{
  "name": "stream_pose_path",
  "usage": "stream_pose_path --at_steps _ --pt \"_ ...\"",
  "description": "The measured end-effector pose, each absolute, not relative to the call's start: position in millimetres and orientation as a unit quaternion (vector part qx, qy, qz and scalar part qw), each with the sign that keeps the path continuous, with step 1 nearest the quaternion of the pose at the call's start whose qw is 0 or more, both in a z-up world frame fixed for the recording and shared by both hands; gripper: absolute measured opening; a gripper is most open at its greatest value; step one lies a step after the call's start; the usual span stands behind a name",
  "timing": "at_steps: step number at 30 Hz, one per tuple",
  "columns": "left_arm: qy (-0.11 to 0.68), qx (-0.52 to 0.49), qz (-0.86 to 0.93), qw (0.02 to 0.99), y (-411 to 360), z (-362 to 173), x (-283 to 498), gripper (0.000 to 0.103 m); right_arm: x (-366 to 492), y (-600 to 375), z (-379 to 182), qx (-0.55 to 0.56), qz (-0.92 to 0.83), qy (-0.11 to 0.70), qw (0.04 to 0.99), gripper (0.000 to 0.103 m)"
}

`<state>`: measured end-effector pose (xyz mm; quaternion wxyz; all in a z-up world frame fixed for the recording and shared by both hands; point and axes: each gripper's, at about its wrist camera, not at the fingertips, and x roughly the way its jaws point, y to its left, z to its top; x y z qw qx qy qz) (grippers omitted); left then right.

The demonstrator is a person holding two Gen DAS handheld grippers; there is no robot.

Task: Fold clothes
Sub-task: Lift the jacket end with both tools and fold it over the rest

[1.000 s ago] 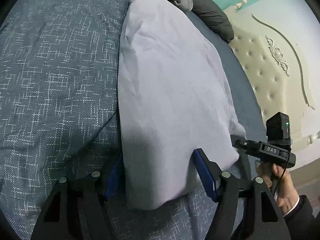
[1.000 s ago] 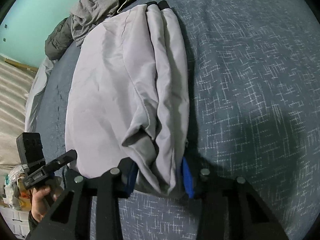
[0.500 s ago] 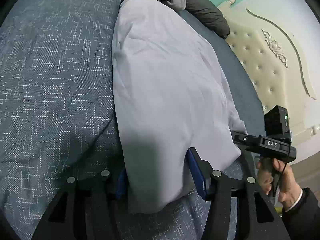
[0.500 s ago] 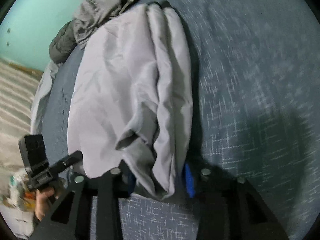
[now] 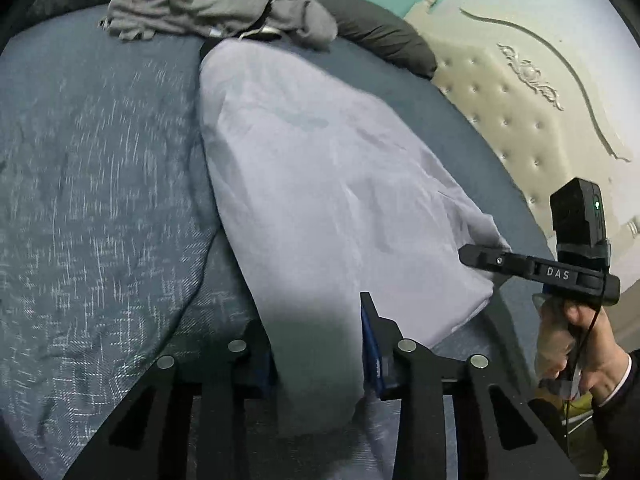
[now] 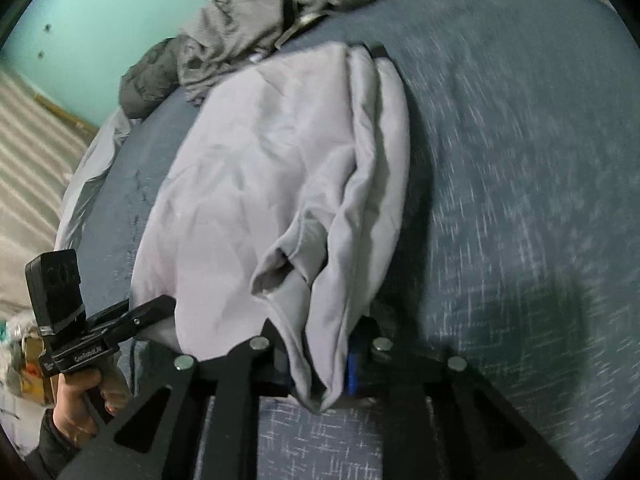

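A bedroom: quilted bed (image 5: 100, 200) with tufted headboard (image 5: 516, 120).

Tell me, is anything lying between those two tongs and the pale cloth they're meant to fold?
Nothing visible. The pale cloth already sits between the pads of both: the left tongs at one near corner, the right tongs at the bunched corner. Both sets of jaws are closing on it. The grey clothes pile lies beyond its far end.

Tufted cream headboard (image 5: 520, 92), teal wall (image 6: 100, 12).

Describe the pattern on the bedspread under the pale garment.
The bedspread is blue-grey with white crosshatch flecks, sharpest in the left wrist view; the garment is plain pale lilac-grey.
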<state>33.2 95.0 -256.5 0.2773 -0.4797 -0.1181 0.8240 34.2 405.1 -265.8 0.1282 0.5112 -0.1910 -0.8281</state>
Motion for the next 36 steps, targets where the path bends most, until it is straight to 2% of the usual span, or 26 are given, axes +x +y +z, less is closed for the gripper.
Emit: stream_pose_path --at_steps 10,15,36 --pt "-0.08 -0.446 0.838 0.305 130.6 -177.7 49.0 0.034 22.1 417.7 -182.1 0.461 -0.865 -0.135 0.146 0.013" --pt "-0.061 -0.433 0.841 0.32 183.9 -140.2 31.7 0.033 9.6 428.6 -142.1 0.442 -0.879 -0.103 0.145 0.012" --pt "0.006 -0.367 0.844 0.392 391.2 -23.7 -35.8 0.033 27.9 617.7 -13.5 0.361 -0.927 -0.075 0.073 0.011"
